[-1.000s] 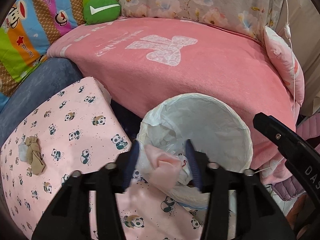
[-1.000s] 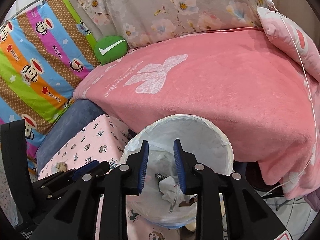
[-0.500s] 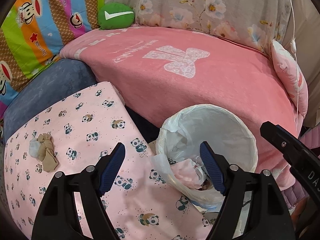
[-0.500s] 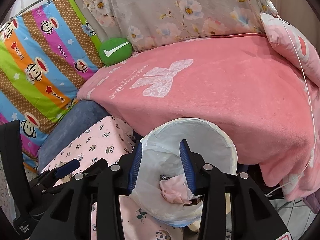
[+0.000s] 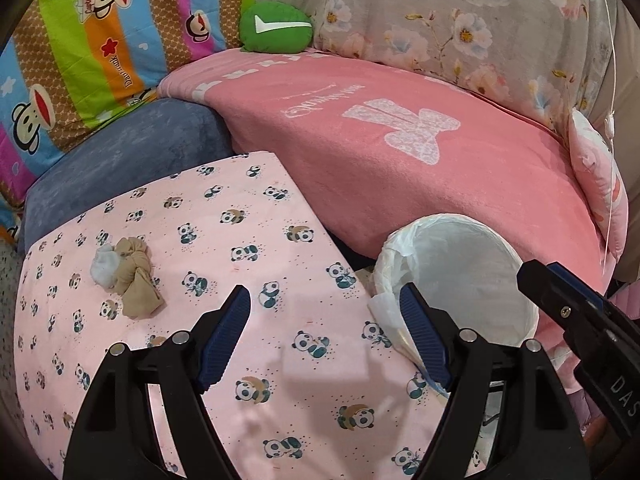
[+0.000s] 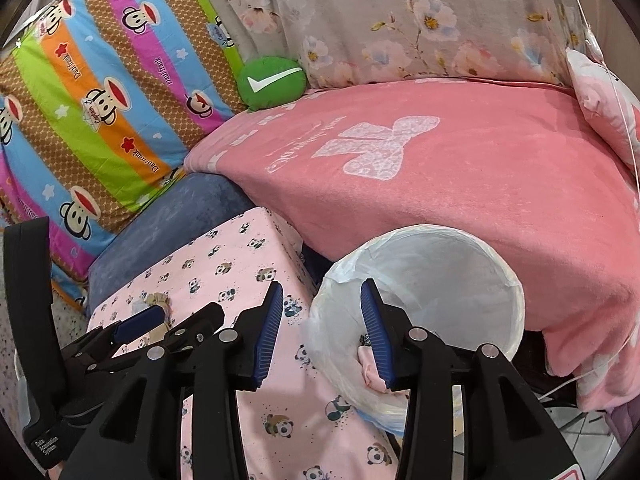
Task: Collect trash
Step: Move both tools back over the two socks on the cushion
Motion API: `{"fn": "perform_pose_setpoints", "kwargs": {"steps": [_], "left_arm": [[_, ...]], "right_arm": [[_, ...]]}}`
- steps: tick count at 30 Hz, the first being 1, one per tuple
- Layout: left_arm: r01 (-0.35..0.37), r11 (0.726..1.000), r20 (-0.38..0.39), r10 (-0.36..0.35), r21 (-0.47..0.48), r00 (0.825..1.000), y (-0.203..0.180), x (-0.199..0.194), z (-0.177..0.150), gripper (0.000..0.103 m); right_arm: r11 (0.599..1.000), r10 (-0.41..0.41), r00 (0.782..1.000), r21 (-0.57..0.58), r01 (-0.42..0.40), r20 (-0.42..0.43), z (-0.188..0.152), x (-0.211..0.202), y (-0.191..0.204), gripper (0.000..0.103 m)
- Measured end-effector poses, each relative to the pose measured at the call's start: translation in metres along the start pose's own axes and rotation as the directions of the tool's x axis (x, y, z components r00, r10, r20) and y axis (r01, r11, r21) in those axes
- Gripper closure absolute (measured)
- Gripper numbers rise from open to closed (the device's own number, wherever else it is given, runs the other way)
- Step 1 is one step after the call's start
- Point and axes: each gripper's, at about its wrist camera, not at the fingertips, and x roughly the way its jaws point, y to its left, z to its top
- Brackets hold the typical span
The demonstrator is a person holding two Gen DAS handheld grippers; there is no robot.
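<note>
1. Your left gripper (image 5: pixel 325 322) hangs over the panda-print desk (image 5: pixel 256 236), its jaws wide apart with nothing between them.
2. Your right gripper (image 6: pixel 321 322) sits at the near rim of the trash bin (image 6: pixel 472 240), its jaws also apart and empty.
3. The trash bin stands just beside the desk's right edge, lined with a white bag (image 6: pixel 328 344), against the pink blanket (image 5: pixel 460 184).
4. A pink wad (image 6: pixel 370 368) lies inside the bin, low by your right gripper's right jaw.
5. A beige knotted rag (image 5: pixel 136 280) lies on the desk to the left of your left gripper, touching a small white wad (image 5: pixel 103 266) on its left side.
6. A green cushion (image 5: pixel 276 32) sits at the back, between the striped monkey-print cloth (image 5: pixel 100 48) and the floral cloth (image 5: pixel 460 28).
</note>
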Motion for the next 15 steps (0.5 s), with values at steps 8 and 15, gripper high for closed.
{"fn": "perform_pose_setpoints", "kwargs": {"steps": [8,15], "left_arm": [[-0.043,0.995,-0.007,0.043,-0.089,0.999,0.051,-0.006,-0.01,0.029],[-0.103,0.982,-0.012,0.102,-0.16,0.995,0.1,-0.01,-0.018,0.022]], "right_arm": [[0.997,0.027,0.999,-0.065,-0.029,-0.035,-0.012,0.007,0.047,0.06],[0.99,0.055,0.996,-0.127,-0.064,-0.074,-0.023,0.023,0.093,0.056]]}}
